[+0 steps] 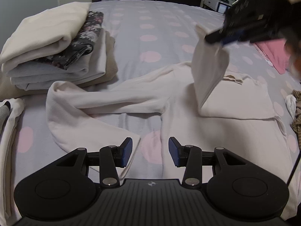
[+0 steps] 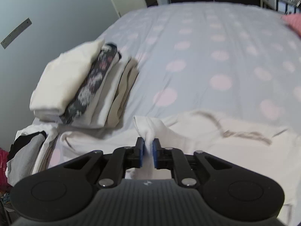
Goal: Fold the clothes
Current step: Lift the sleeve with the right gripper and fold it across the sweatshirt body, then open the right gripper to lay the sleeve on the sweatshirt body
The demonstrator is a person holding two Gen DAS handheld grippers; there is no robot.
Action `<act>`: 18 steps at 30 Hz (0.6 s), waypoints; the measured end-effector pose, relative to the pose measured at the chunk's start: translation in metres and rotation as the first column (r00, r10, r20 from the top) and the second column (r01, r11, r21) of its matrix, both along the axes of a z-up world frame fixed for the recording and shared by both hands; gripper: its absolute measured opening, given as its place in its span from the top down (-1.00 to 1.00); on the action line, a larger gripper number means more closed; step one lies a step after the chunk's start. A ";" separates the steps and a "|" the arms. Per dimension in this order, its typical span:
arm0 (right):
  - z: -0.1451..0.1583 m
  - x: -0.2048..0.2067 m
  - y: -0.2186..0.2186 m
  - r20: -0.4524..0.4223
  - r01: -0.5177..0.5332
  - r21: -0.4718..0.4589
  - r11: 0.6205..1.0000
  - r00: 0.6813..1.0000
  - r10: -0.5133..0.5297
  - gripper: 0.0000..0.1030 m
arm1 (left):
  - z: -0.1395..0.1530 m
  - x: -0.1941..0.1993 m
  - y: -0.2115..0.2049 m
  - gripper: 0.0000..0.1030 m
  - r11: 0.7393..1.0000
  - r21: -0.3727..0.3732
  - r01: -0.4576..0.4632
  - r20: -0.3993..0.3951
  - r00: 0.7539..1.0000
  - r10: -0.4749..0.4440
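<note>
A bed [image 1: 160, 18] covered in pale grey bedding with pink dots fills both views. At far left, the left wrist view shows the edge of a white garment pile [image 1: 9, 131]; the right wrist view shows more of it, with grey and black pieces. Just beyond sits a stack of folded clothes [image 1: 52, 47]: cream on top, a dark floral piece, then white and beige layers.

In the middle lies a cream long-sleeved top [image 1: 216, 131], spread on the bed, its one sleeve [image 1: 84, 101] stretched leftward toward the stack. The left tool [image 1: 150, 151] hovers over the top's lower part with its blue pads spread apart, holding nothing.

To the right, the right tool [image 2: 148, 148] has its pads pressed together, pinching the other sleeve's cuff. Only the left wrist view shows that sleeve lifted off the bed, hanging from the blurred tool. That view alone also shows a pink garment [image 1: 272, 54] and a brown striped garment [image 1: 297, 113] at far right.

No readable writing appears.
</note>
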State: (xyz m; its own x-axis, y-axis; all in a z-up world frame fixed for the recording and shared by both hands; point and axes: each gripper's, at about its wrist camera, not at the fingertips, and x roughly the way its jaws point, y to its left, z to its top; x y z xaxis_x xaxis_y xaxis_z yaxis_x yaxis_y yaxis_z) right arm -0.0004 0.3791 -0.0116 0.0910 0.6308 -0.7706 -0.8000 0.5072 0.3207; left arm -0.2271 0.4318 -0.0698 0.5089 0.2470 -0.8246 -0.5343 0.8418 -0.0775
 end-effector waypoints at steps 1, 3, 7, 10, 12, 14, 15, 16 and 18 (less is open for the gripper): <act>-0.005 -0.002 0.002 -0.008 -0.005 -0.002 1.000 1.000 0.005 0.64 | -0.001 0.000 0.001 0.22 1.000 0.001 -0.004 -0.004 1.000 0.004; -0.013 -0.004 0.004 -0.020 -0.013 -0.001 1.000 1.000 0.013 0.51 | -0.003 0.000 0.003 0.22 1.000 0.006 -0.008 -0.012 1.000 0.008; -0.017 0.000 -0.001 -0.021 -0.025 0.008 1.000 0.999 0.026 0.31 | -0.007 0.002 0.003 0.22 1.000 0.012 -0.011 -0.029 1.000 0.011; -0.016 0.010 -0.015 -0.016 -0.019 0.008 1.000 1.000 0.019 0.25 | -0.010 0.005 0.002 0.21 1.000 0.016 -0.005 -0.041 0.999 0.006; -0.016 0.019 -0.030 -0.003 -0.016 -0.002 1.000 1.000 0.016 0.25 | -0.011 0.008 -0.001 0.21 1.000 0.021 0.005 -0.042 0.999 -0.004; -0.019 0.029 -0.050 0.011 -0.002 -0.017 1.000 1.000 0.003 0.25 | -0.012 0.010 -0.005 0.21 0.999 0.027 0.024 -0.032 0.999 -0.023; -0.020 0.035 -0.060 0.018 0.005 -0.025 1.000 1.000 -0.005 0.25 | -0.012 0.011 -0.008 0.20 0.999 0.029 0.039 -0.026 0.999 -0.038; -0.022 0.041 -0.072 0.024 0.016 -0.032 0.999 1.000 -0.015 0.25 | -0.013 0.012 -0.011 0.20 0.998 0.032 0.054 -0.022 0.998 -0.053; -0.027 0.055 -0.097 0.033 0.042 -0.045 0.998 0.999 -0.041 0.25 | -0.014 0.016 -0.019 0.21 0.996 0.036 0.086 -0.023 0.996 -0.085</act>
